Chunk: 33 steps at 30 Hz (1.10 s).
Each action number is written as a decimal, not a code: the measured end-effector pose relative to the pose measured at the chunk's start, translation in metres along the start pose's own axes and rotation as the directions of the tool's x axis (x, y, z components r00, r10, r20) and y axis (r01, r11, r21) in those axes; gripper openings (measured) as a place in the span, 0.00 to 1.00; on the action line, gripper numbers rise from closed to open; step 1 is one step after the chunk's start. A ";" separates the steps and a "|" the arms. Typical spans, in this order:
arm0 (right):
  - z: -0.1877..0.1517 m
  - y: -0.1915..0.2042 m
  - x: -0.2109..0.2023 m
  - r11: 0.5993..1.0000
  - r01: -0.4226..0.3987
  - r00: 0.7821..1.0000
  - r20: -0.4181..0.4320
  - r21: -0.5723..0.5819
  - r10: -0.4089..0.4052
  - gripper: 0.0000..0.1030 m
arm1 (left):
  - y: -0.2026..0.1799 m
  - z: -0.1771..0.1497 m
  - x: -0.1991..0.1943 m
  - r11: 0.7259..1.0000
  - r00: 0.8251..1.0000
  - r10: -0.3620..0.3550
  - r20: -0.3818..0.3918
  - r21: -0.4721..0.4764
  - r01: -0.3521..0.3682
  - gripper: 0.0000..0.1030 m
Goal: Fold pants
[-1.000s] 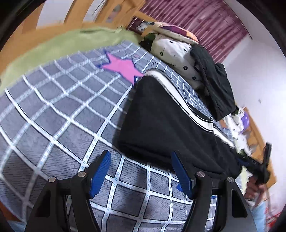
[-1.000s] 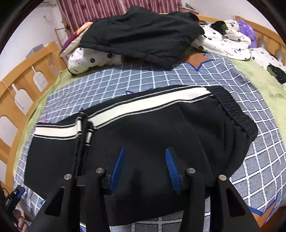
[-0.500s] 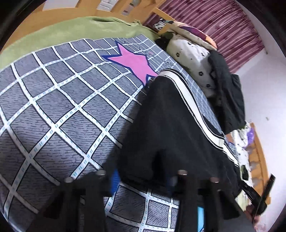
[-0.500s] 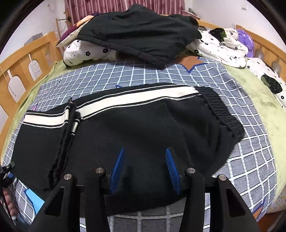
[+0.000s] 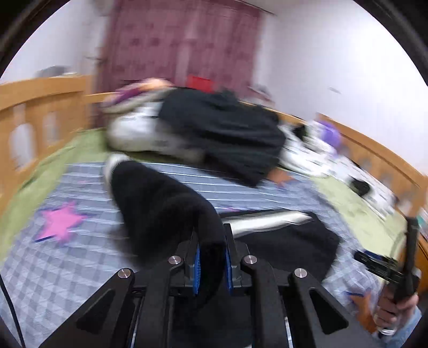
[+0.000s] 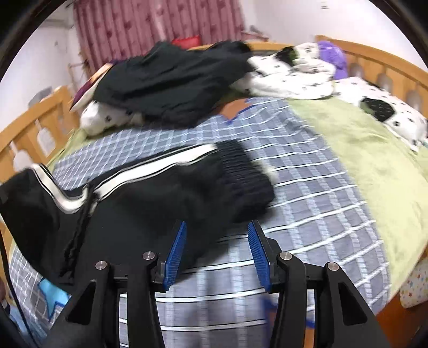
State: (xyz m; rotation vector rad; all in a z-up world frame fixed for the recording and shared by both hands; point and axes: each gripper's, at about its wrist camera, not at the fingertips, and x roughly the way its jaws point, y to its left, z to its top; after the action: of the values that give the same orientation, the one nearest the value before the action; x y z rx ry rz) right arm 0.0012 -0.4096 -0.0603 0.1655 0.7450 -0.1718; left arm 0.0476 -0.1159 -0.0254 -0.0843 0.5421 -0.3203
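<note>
black cloth with a white side stripe: the pants [image 6: 149,203] lie across the checked blanket [image 6: 307,192] on the bed, waistband toward the green sheet [image 6: 355,150]. leg end is raised off the blanket and draped up into the left gripper [image 5: 211,263], whose fingers [image 5: 196,270] are clenched on a bunch of the black cloth. left view is motion-blurred; detail of the hem not readable.

right gripper [image 6: 216,251] hovers over the near edge of the pants, below the waistband; its fingers [image 6: 175,254] stand apart with nothing between them.

judged step: the crosswise fold, leg end being carried over toward the waistband. fold not yet laid down.

next move, as judged: bring the held end across and set it flat on the waist half, edges lined up with the stripe, before letting go. right gripper could pin the lower layer so it does not drag.

behind: a dark garment [image 6: 171,80] heaped on spotted bedding [image 6: 289,77], wooden bed rail [image 6: 34,125], red curtain [image 6: 160,21].
</note>
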 end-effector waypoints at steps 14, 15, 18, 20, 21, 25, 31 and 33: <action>-0.009 -0.038 -0.008 0.995 -0.088 0.996 0.004 0.050 0.088 0.51 | -0.077 -0.074 0.075 0.969 0.930 -0.229 -0.287 0.025 0.246 0.36; -0.010 -0.031 -0.004 0.994 -0.106 0.994 -0.012 0.028 0.106 0.51 | -0.066 -0.068 0.063 0.975 0.945 -0.207 -0.254 0.029 0.221 0.47; -0.005 -0.010 0.014 0.974 -0.224 0.972 -0.068 0.037 0.226 0.52 | -0.034 -0.066 0.027 0.990 0.980 -0.127 -0.154 0.041 0.135 0.66; 0.000 0.013 0.033 0.942 -0.333 0.934 -0.123 0.046 0.336 0.52 | -0.002 -0.071 0.010 0.998 0.988 -0.058 -0.145 0.011 0.060 0.67; 0.001 0.022 0.040 0.934 -0.355 0.923 -0.141 0.049 0.358 0.53 | 0.009 -0.075 0.008 1.000 0.988 -0.023 -0.153 -0.001 0.023 0.67; -0.009 0.066 0.079 0.924 -0.382 0.889 -0.263 0.024 0.375 0.53 | 0.056 -0.105 0.002 0.994 0.976 0.024 -0.215 -0.095 -0.045 0.67; -0.009 0.104 0.126 0.926 -0.378 0.843 -0.407 0.020 0.353 0.46 | 0.071 -0.138 0.017 0.975 0.960 -0.085 -0.267 -0.221 0.025 0.67; -0.005 0.113 0.128 0.927 -0.374 0.844 -0.413 0.007 0.344 0.22 | 0.060 -0.140 0.028 0.980 0.952 -0.103 -0.287 -0.196 0.047 0.67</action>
State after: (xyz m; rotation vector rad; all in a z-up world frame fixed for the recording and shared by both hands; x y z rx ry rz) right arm 0.1145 -0.3109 -0.1411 0.2731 1.1212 0.2603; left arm 0.0143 -0.0676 -0.1688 -0.2423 0.8684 -0.3585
